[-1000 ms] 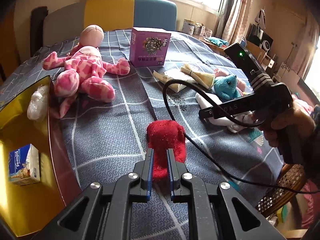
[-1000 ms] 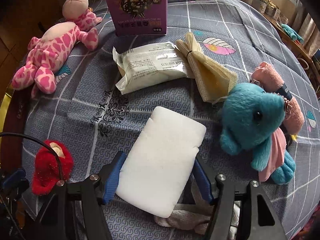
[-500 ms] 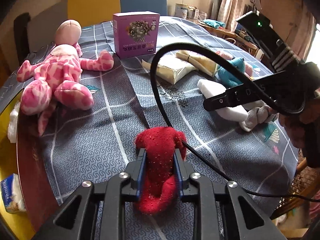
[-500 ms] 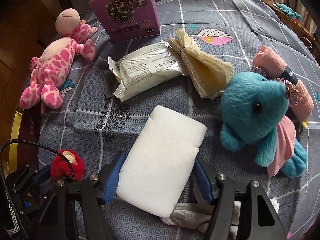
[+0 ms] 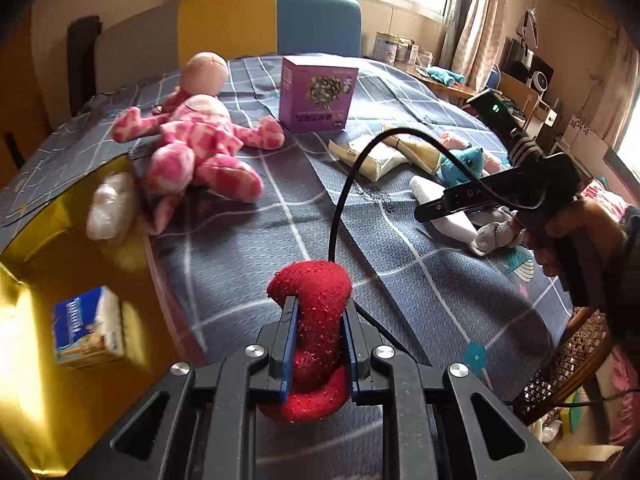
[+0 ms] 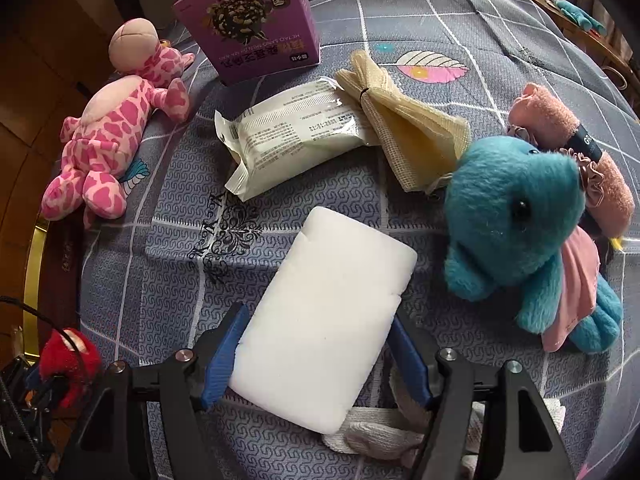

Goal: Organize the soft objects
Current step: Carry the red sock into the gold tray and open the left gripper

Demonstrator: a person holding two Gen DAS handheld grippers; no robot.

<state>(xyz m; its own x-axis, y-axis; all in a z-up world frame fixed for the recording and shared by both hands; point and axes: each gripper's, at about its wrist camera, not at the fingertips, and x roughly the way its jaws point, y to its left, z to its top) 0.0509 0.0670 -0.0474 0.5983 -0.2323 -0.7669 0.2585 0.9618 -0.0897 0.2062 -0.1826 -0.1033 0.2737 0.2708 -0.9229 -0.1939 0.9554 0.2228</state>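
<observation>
Currently the left gripper (image 5: 318,344) is clamped on a red plush toy (image 5: 314,320), blue pads pressed into its sides, the toy's top bulging above the fingertips and its lower end hanging below them. A black cable (image 5: 340,200) arcs up just beyond the toy. Left of this gripper sits a gold box (image 5: 48,240) holding a blue-and-white tissue pack (image 5: 86,332); a white wad (image 5: 110,206) rests on its rim. Farther ahead lies a pink spotted doll (image 5: 192,148), with a purple carton (image 5: 316,98) beyond it.

Right gripper (image 6: 316,354): jaws opening, a white foam block (image 6: 326,328) between them, the left pad at the block's edge, the right pad's contact unclear. A grey-white sock (image 6: 380,432) lies under the block's near end. Right of the gripper sits a teal plush (image 6: 516,224), a pink rolled towel (image 6: 560,132) behind it. Ahead lie a white sealed packet (image 6: 292,132) and a cream mesh cloth (image 6: 412,128), all on the grey patterned tablecloth (image 6: 168,272).
</observation>
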